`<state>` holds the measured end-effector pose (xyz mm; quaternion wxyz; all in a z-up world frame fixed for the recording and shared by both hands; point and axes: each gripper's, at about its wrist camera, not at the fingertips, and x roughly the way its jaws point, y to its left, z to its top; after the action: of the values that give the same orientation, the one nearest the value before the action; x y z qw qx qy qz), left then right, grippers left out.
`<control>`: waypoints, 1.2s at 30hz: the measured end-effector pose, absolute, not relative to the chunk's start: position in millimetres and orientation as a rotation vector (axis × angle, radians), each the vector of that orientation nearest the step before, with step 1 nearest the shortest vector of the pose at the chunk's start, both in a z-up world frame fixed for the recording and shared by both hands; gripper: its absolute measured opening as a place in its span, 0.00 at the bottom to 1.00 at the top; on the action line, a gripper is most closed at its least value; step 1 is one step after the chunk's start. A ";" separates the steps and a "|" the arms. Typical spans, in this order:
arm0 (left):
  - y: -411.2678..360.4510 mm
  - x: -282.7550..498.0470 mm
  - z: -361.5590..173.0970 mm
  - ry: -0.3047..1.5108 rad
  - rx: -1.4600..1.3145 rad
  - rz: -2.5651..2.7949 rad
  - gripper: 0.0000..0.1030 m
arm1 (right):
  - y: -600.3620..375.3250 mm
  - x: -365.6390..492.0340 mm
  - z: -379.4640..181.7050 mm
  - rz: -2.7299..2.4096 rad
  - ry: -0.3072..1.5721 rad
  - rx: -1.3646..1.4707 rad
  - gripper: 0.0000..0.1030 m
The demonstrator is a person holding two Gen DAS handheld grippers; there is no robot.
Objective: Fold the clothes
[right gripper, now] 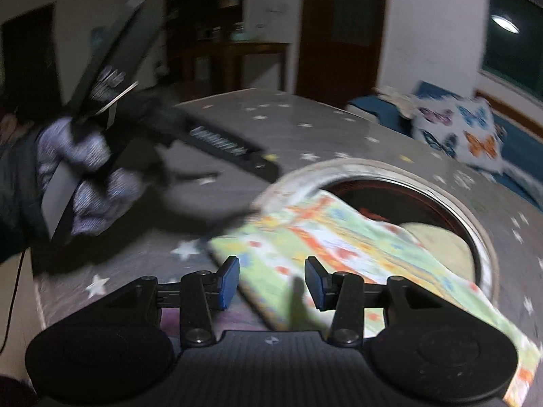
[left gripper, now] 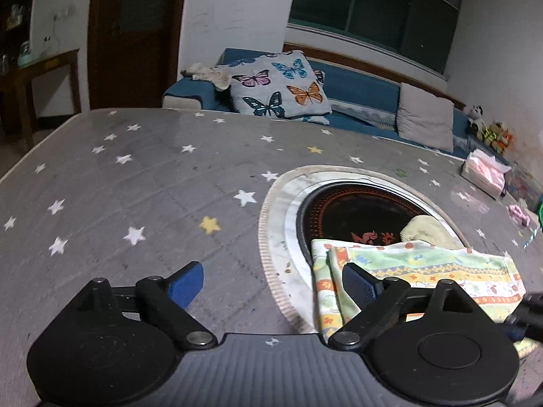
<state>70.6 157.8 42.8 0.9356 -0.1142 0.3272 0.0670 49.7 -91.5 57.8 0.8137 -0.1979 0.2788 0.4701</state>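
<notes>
The cloth [left gripper: 424,271] lies folded on the table [left gripper: 152,186], partly over the round opening [left gripper: 356,210]. It looks light, soft and limp, so it should be taken at a corner or a folded edge. The left tool [left gripper: 271,283] is spread wide, empty. The right tool [right gripper: 271,281] is also released, just above the cloth.

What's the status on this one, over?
Left gripper open, right gripper open, both empty. Folded patterned cloth lies partly over round recess. Nothing blocking.
</notes>
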 end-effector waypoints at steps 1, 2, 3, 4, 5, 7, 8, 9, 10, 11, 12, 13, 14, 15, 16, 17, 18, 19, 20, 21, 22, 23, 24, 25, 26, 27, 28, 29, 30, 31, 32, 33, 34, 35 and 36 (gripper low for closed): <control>159.9 68.7 43.2 0.669 -0.247 0.137 0.88 | -83.3 44.1 55.9 1.018 0.581 -0.455 0.42; 161.9 67.4 43.6 0.669 -0.264 0.135 0.88 | -77.1 39.9 53.8 1.026 0.569 -0.479 0.42; 163.8 66.7 43.9 0.671 -0.284 0.131 0.88 | -71.0 37.4 51.7 1.030 0.564 -0.497 0.42; 165.7 66.3 43.8 0.674 -0.306 0.124 0.88 | -65.1 35.1 49.7 1.033 0.559 -0.515 0.42; 167.1 66.3 43.1 0.679 -0.327 0.117 0.88 | -61.3 33.8 48.2 1.035 0.559 -0.523 0.42; 169.1 65.9 41.2 0.692 -0.367 0.100 0.88 | -51.4 30.8 42.9 1.030 0.560 -0.552 0.40; 169.6 66.0 40.0 0.699 -0.384 0.093 0.88 | -46.7 29.3 40.3 1.027 0.560 -0.567 0.40; 169.8 66.4 38.6 0.707 -0.400 0.087 0.88 | -44.0 28.2 38.3 1.020 0.556 -0.582 0.40; 169.8 66.7 37.2 0.715 -0.416 0.081 0.88 | -41.6 27.3 36.3 1.013 0.554 -0.597 0.39; 169.9 67.1 35.6 0.724 -0.435 0.073 0.88 | -40.5 27.4 34.8 1.006 0.553 -0.603 0.35; 170.4 67.5 34.2 0.732 -0.455 0.066 0.88 | -39.6 27.5 33.4 0.998 0.553 -0.608 0.28; 170.8 67.8 33.2 0.739 -0.474 0.060 0.88 | -40.1 28.6 33.5 0.985 0.551 -0.605 0.25; 171.2 68.2 32.2 0.746 -0.494 0.056 0.88 | -40.8 30.3 34.9 0.980 0.556 -0.590 0.19; 171.6 68.9 31.5 0.753 -0.515 0.052 0.88 | -42.3 32.6 37.0 0.982 0.567 -0.567 0.12; 172.0 69.7 30.9 0.758 -0.537 0.047 0.88 | -44.6 34.5 40.0 0.984 0.573 -0.541 0.12; 172.0 70.5 30.4 0.763 -0.561 0.040 0.88 | -46.8 36.3 43.1 0.985 0.578 -0.517 0.10; 171.8 71.2 30.0 0.767 -0.587 0.031 0.88 | -48.7 37.2 46.1 0.983 0.575 -0.501 0.10; 170.8 72.2 29.6 0.771 -0.609 0.022 0.88 | -50.6 38.0 49.1 0.981 0.573 -0.485 0.09; 168.9 73.6 29.2 0.776 -0.627 0.012 0.88 | -52.9 38.8 52.0 0.980 0.571 -0.469 0.09; 167.0 75.0 28.8 0.780 -0.645 0.002 0.88 | -55.7 39.7 54.9 0.980 0.570 -0.452 0.08; 165.1 76.4 28.5 0.785 -0.663 -0.008 0.88 | -58.8 41.1 57.7 0.980 0.571 -0.433 0.08; 163.2 77.8 28.1 0.789 -0.680 -0.018 0.87 | -61.9 42.3 60.4 0.980 0.572 -0.415 0.08; 161.3 79.2 27.8 0.794 -0.698 -0.028 0.87 | -65.2 43.0 63.1 0.980 0.569 -0.400 0.08; 159.4 80.6 27.4 0.798 -0.716 -0.038 0.87 | -68.5 43.7 65.7 0.979 0.567 -0.385 0.08; 157.5 82.4 26.7 0.804 -0.734 -0.047 0.85 | -71.8 43.6 68.4 0.979 0.563 -0.373 0.08; 155.2 84.3 25.5 0.809 -0.749 -0.056 0.81 | -75.0 43.5 70.6 0.980 0.559 -0.362 0.08; 152.5 86.0 24.1 0.815 -0.763 -0.066 0.79 | -78.2 43.3 72.7 0.981 0.556 -0.352 0.08; 149.9 87.6 22.7 0.820 -0.776 -0.077 0.77 | -80.1 42.3 73.9 0.984 0.553 -0.346 0.08; 147.5 89.2 20.9 0.826 -0.789 -0.086 0.69 | -82.2 40.7 74.1 0.988 0.552 -0.342 0.07; 145.8 90.2 18.6 0.832 -0.801 -0.093 0.61 | -84.3 39.0 74.2 0.992 0.550 -0.337 0.07; 144.6 90.9 16.2 0.838 -0.811 -0.098 0.55 | -85.5 36.7 73.9 0.999 0.551 -0.333 0.07; 143.6 91.5 14.1 0.844 -0.819 -0.101 0.41 | -87.1 35.2 73.4 1.007 0.552 -0.332 0.07; 142.4 92.3 11.8 0.850 -0.822 -0.100 0.30 | -88.7 34.1 72.8 1.015 0.554 -0.331 0.07; 141.2 92.7 10.0 0.854 -0.820 -0.099 0.26 | -89.8 34.2 72.0 1.022 0.563 -0.325 0.08; 140.7 92.6 9.0 0.856 -0.812 -0.095 0.19 | -91.2 34.4 71.4 1.028 0.571 -0.318 0.08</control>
<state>92.6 140.7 9.0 0.8299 -0.3827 0.4035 -0.0446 34.4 -91.2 71.4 0.8202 -0.1495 0.2682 0.4827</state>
